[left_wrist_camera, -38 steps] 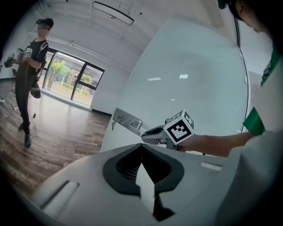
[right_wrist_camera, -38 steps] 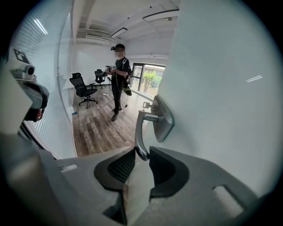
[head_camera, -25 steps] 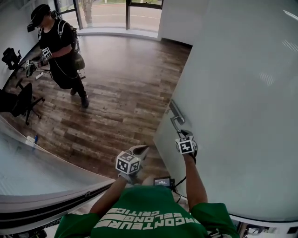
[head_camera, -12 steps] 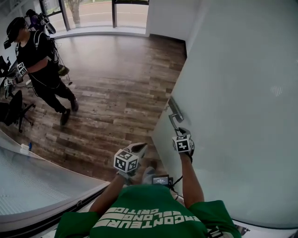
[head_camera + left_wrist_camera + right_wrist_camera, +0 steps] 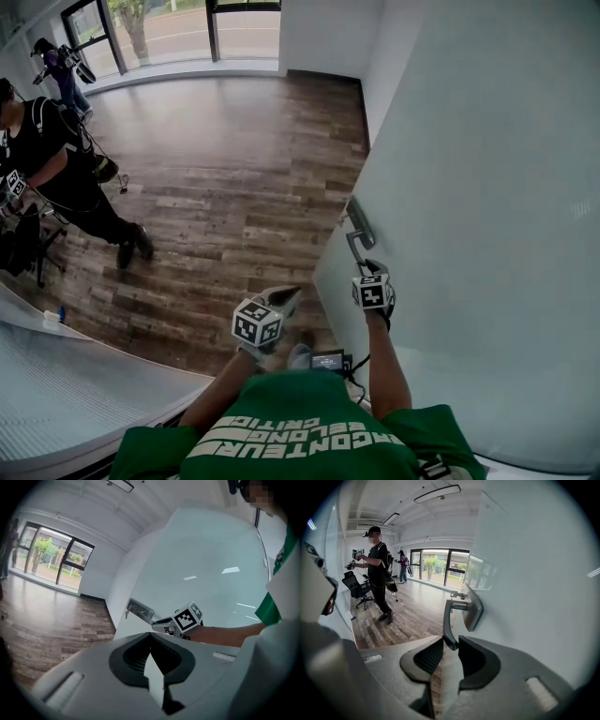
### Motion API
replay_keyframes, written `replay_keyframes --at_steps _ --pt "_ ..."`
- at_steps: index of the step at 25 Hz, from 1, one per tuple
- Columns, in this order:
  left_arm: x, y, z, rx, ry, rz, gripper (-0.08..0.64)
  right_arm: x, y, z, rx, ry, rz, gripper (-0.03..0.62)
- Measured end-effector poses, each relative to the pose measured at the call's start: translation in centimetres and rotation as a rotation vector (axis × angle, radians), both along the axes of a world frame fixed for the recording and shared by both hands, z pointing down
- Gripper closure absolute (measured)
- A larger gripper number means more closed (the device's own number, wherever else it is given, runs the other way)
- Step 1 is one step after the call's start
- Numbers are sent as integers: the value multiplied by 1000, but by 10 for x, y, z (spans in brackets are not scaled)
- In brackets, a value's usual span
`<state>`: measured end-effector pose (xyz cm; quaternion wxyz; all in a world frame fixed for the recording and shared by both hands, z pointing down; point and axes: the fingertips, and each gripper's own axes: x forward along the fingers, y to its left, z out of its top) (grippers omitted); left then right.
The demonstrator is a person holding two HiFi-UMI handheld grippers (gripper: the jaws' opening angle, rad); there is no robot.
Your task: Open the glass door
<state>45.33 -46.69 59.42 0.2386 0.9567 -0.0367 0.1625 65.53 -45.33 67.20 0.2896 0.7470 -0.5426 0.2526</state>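
Gripping only the tip of the lever handle on the glass door, the right gripper has its fingers clenched on it. The left gripper hangs closed and empty. So shallow a hold could slip off during the pull.

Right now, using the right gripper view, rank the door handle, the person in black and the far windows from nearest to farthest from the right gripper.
1. Door handle: centre, its tip between the right gripper's jaws.
2. Person in black: left, standing mid-room.
3. Windows: centre back, at the room's far end.
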Motion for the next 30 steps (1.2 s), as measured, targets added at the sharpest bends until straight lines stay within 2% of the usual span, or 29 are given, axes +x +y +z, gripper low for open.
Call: replay_keyframes --at_steps 10,30 --pt "48 3 -11 20 34 92 545 56 13 -1 14 8 86 508" --pt "109 -3 1 -5 44 181 543 132 33 8 6 20 201 508"
